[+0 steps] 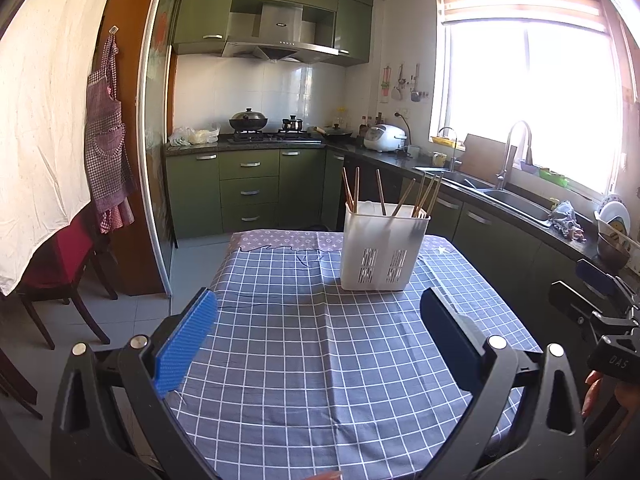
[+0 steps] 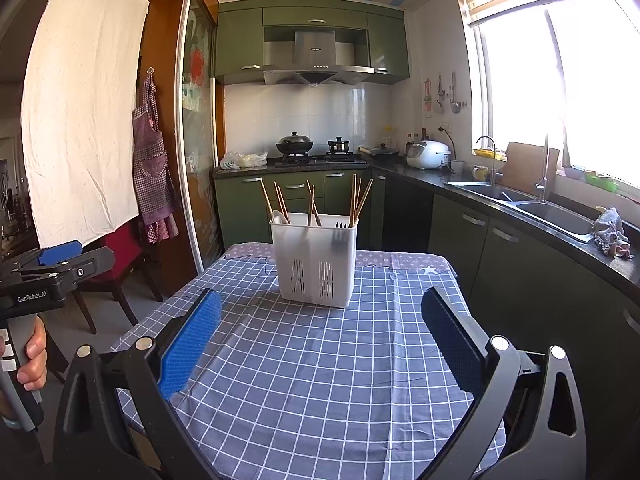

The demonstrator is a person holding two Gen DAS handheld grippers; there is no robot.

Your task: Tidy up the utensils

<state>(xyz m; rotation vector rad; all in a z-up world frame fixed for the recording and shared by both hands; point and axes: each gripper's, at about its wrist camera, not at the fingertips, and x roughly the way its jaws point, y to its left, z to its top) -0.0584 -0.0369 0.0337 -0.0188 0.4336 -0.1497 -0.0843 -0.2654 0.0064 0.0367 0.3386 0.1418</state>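
From the left wrist, the left hand-held gripper (image 1: pixel 318 334) hung spread and empty over the checked counter (image 1: pixel 304 360), the white utensil caddy (image 1: pixel 382 250) beyond it already holding the chopsticks (image 1: pixel 426 196); nothing loose showed, so the sorting looked about finished. From the right wrist, the right hand-held gripper (image 2: pixel 320 334) was likewise spread and empty before the caddy (image 2: pixel 316 260), where a fork (image 2: pixel 341 225) and a pale spoon (image 2: pixel 279 217) peeked out, their lower parts blurred behind frosted plastic.

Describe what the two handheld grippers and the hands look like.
Both the left gripper and the right gripper have black plastic frames with silver bolts and blue textured finger pads. The left unit's side reads "GenRobot.AI" above a grey handle, gripped by a bare hand. No cables or sleeves show.
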